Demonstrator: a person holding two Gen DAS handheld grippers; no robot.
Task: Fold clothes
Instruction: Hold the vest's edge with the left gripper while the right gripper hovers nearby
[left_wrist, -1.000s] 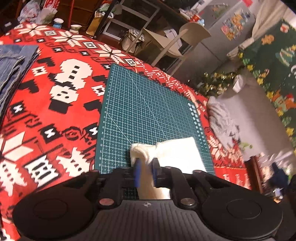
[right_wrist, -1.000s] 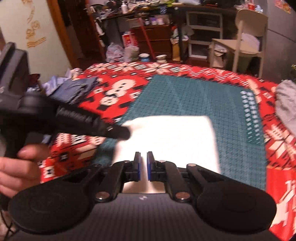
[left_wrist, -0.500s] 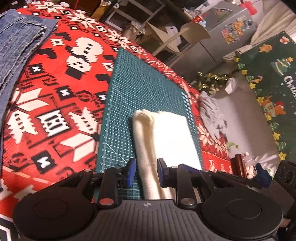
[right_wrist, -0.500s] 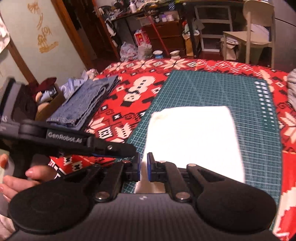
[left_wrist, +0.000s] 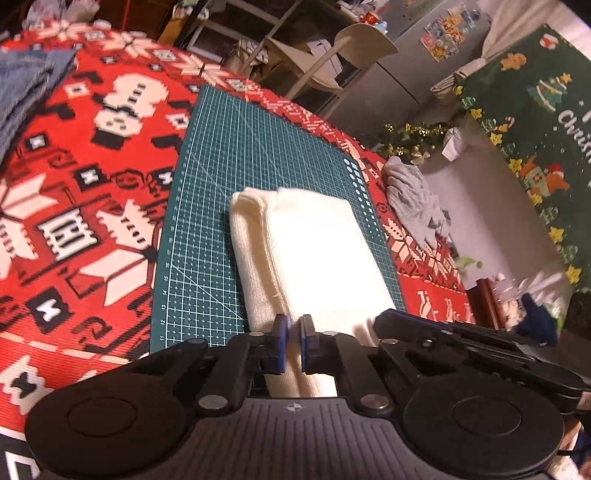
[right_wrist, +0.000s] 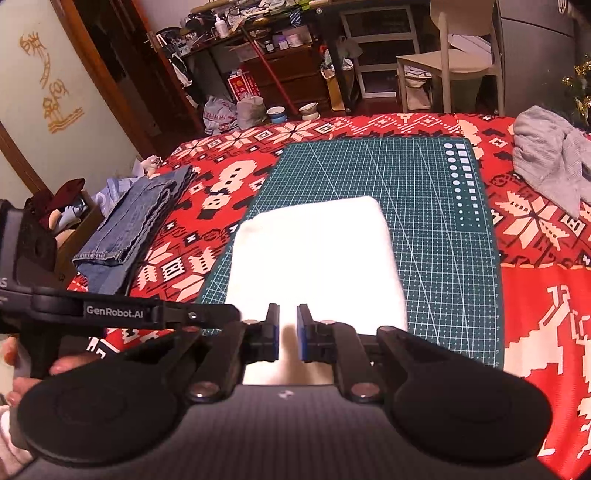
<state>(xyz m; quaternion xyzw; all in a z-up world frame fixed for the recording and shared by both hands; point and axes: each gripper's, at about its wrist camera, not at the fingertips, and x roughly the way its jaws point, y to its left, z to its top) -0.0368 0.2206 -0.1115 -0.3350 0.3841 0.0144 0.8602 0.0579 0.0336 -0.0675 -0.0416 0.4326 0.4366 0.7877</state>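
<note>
That cream knit garment (left_wrist: 314, 254) is folded into a thick soft slab on the green cutting mat (left_wrist: 229, 177). It looks light and floppy, so I'd pinch the layered near edge. The left gripper (left_wrist: 291, 345) is closing with nothing clamped. The right gripper (right_wrist: 287, 332) is easing open, also empty, just above the near edge.

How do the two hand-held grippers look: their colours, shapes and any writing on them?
Both the left gripper and the right gripper are black, with blue pads on two straight fingers, silver pivot bolts and round discs at each side of a ribbed body. White "GenRobot.AI" lettering runs along the left gripper's side.
</note>
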